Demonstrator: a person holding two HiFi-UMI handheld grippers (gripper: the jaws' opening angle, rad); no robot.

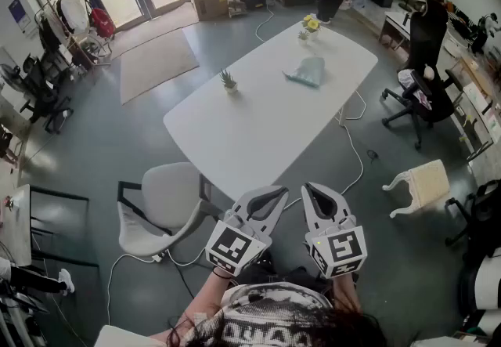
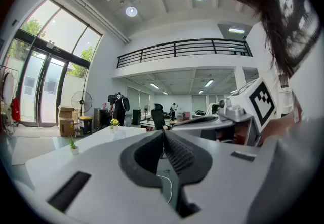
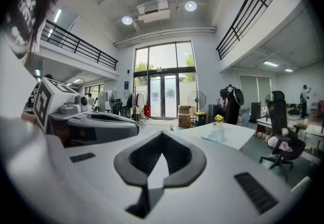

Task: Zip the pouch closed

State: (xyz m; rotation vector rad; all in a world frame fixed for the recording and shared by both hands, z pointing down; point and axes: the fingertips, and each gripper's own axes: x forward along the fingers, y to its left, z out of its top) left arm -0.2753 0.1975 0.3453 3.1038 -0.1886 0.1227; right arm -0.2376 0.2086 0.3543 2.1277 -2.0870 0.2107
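Standing well back from the white table, the person holds both tools low in the lower middle of the head view. The left gripper and the right gripper lie side by side with their tips aimed up the frame toward the table. The pouch, pale blue-green, lies on the tabletop toward its upper right end. It sits between a small potted plant and a vase of yellow flowers, and is well apart from both grippers. In the left gripper view the two ribbed pads meet along a single seam at centre, with nothing caught between them. In the right gripper view the jaws are likewise pressed together and empty, and the pouch shows beyond them, right of centre on the table. By these signs the zipping has not begun; the step in hand is the approach. The next move probably calls for closing in on the table and spreading both pairs of jaws. One gripper would then pin the pouch while the other takes the zip pull, which is too small to find from here.
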